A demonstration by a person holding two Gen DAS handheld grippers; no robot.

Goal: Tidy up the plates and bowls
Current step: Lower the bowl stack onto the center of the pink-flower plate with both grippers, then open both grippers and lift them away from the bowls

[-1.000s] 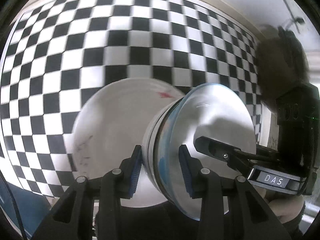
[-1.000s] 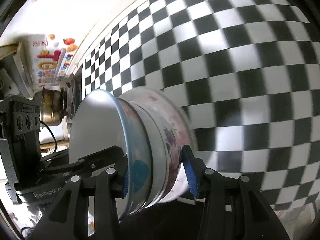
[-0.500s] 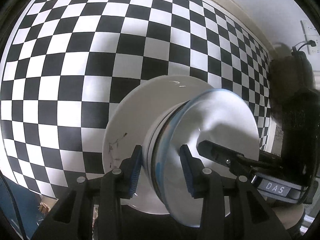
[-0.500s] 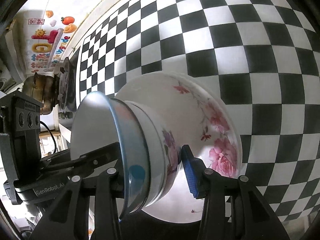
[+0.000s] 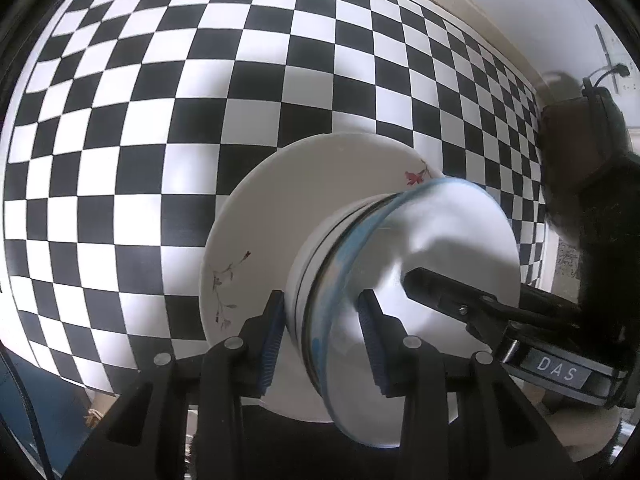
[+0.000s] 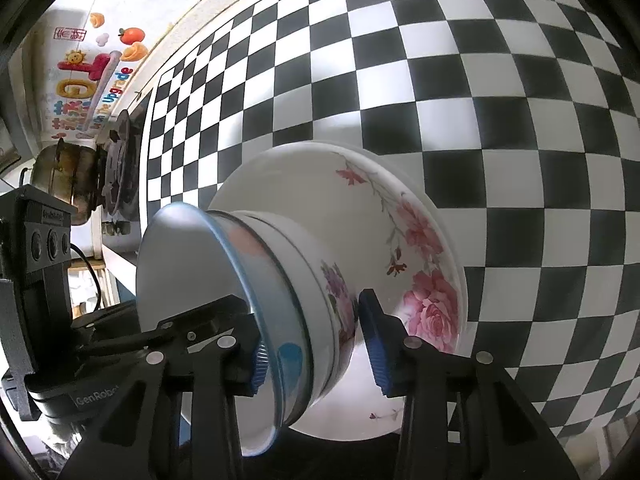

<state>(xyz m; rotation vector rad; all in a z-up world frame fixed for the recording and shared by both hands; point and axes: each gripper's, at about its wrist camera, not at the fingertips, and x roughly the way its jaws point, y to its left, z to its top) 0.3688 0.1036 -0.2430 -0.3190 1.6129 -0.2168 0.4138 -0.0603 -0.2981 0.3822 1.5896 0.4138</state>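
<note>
In the left wrist view, the left gripper [image 5: 322, 334] pinches the rims of two nested bowls: the blue-rimmed bowl [image 5: 424, 272] sits inside the white bowl [image 5: 320, 264], and one pad is on each side of the double wall. The flowered plate [image 5: 272, 240] lies directly beyond the fingertips, under the bowls, on the checkered cloth [image 5: 160, 120]. The right gripper [image 5: 460, 304] enters from the right side onto the opposite rim.

In the right wrist view, the right gripper [image 6: 310, 340] has its fingers around the same double rim. The left pad is inside the blue-rimmed bowl [image 6: 192, 280]. The right pad sits close beside the outer wall of the white bowl [image 6: 320, 288], and I cannot tell whether it touches. These jaws have just been closing on the rim. The flowered plate [image 6: 400, 220] is just past the right finger, so I judge that the stack goes straight down onto it.
</note>
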